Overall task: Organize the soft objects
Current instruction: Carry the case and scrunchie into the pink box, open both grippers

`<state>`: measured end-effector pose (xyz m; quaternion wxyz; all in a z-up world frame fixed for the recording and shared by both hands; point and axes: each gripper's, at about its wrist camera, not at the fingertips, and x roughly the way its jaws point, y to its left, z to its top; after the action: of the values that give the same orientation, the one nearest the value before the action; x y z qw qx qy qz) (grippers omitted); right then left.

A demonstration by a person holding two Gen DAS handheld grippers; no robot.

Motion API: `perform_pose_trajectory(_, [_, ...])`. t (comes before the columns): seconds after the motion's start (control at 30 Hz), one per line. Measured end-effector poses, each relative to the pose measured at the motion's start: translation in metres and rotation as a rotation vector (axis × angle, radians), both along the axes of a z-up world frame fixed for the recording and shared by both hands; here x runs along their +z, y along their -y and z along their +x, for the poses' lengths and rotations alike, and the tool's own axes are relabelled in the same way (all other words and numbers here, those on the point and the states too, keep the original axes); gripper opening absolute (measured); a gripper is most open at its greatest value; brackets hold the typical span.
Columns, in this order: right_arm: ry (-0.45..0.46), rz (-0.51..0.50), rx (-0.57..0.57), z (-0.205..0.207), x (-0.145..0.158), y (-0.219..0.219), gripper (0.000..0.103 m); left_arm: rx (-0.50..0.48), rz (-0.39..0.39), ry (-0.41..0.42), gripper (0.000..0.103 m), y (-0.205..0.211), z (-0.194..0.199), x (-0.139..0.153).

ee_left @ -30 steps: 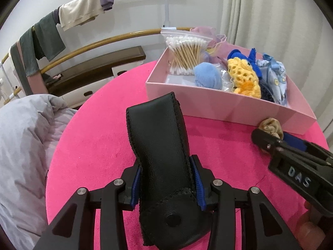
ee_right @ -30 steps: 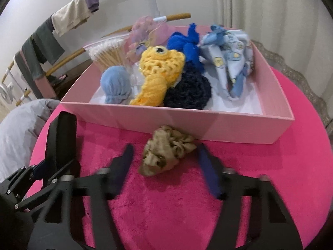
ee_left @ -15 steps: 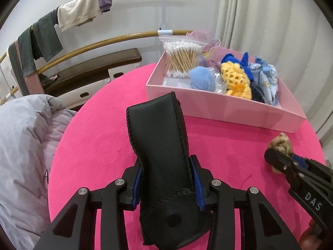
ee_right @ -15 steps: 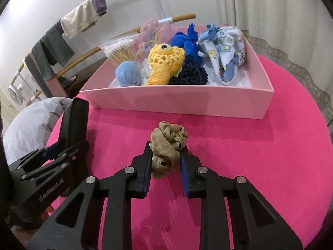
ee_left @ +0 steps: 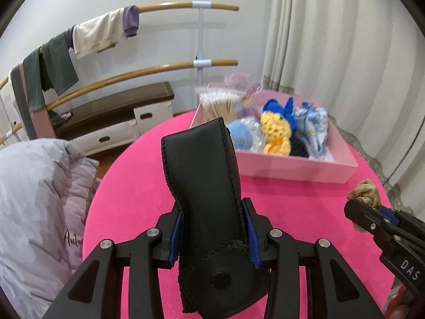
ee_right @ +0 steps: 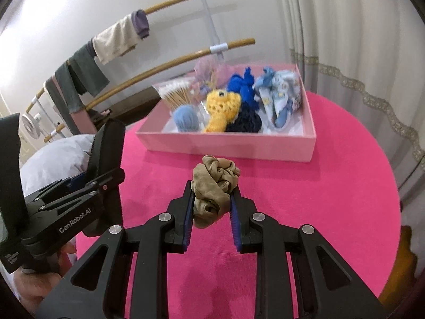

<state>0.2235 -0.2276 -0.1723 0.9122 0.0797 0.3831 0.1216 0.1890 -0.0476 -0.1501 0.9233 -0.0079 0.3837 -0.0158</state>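
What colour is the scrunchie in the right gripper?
The scrunchie is tan, an olive-beige, and plain. It shows best in the right wrist view, between the right gripper pads.

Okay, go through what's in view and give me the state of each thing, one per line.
Left gripper: shut on the black case.
Black case: held off the table, upright.
Right gripper: shut on the tan scrunchie.
Tan scrunchie: bunched, held above the table.
Pink box: open, partly filled with soft items.
Swab bag: in the box.

A grained, matt black leather case (ee_left: pixel 209 207), a crumpled satiny tan scrunchie (ee_right: pixel 215 186), a fuzzy pink tablecloth (ee_right: pixel 318 199).
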Motion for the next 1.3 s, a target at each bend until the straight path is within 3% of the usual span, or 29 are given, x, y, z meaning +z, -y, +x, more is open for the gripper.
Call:
perform_pose_trajectory(0.37, [0.080, -0.003, 0.002, -0.017, 0.036, 0.004, 0.022, -0.025, 0.010, 0.080, 0.037, 0.008, -0.033, 0.044])
perform_pose_trajectory(0.63, [0.133, -0.024, -0.009, -0.007, 0.063, 0.015, 0.023, -0.038, 0.003, 0.127, 0.037, 0.013, -0.024, 0.069])
perform_pose_trajectory(0.83, [0.167, -0.050, -0.037, 0.024, 0.088, 0.031, 0.023, -0.039, -0.007, 0.175, 0.037, 0.019, 0.006, 0.091])
perform_pose_trajectory(1.3, [0.125, -0.082, -0.048, 0.103, 0.093, 0.045, 0.024, -0.093, -0.027, 0.115, 0.037, 0.036, 0.127, 0.083])
